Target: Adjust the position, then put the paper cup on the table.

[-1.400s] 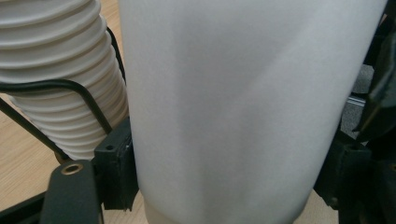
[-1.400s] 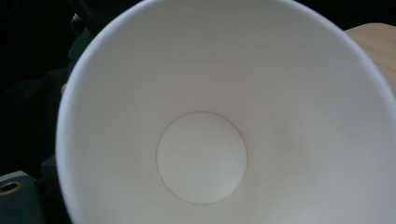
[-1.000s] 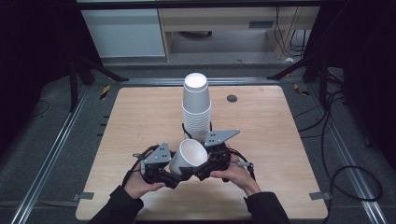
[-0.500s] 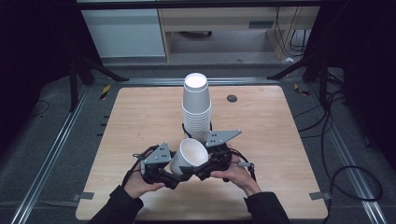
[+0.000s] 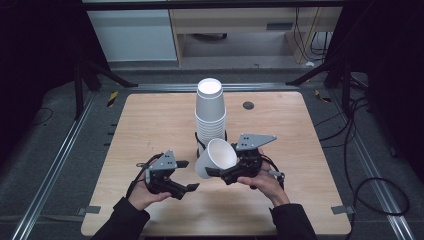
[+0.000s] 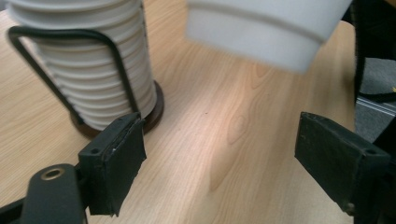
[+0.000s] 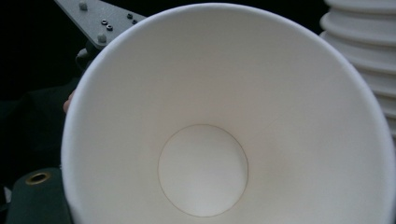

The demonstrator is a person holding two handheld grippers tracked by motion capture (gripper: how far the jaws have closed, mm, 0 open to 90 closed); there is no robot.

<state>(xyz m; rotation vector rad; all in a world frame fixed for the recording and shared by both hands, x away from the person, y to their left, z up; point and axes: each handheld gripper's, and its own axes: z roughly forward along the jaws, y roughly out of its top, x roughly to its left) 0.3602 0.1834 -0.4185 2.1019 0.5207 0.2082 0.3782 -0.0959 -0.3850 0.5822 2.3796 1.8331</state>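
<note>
- A wooden table (image 5: 150,130) carries a tall stack (image 5: 210,112) of white paper cups, nested upside down, near its middle.
- The stack stands in a black wire holder (image 6: 60,70) on a dark round base (image 6: 156,107) (the left gripper view shows the wire loop hugging the ribbed rims).
- The right tongs (image 5: 215,172) hold a single white cup (image 5: 216,157) off the table, just in front of the stack and tilted on its side, mouth toward the right hand (image 5: 262,180).
- In the high view a jaw lies against the cup's lower rim; the grip looks closed on the cup wall, though the second jaw is hidden.
- The right gripper view looks straight into the cup (image 7: 205,140): smooth white wall, round bottom, with the stack's rims (image 7: 369,56) at the right edge.
- The left tongs (image 5: 187,176) are held in the left hand (image 5: 142,192) near the table's front, left of the cup and apart from it.
- Its jaws stand wide apart and hold nothing; bare wood shows between the two black pads (image 6: 114,163) in the left gripper view.
- In that view the held cup's base (image 6: 266,32) hangs blurred above the gap, clear of both pads.
- A small dark round spot (image 5: 248,105) sits on the table right of the stack.
</note>
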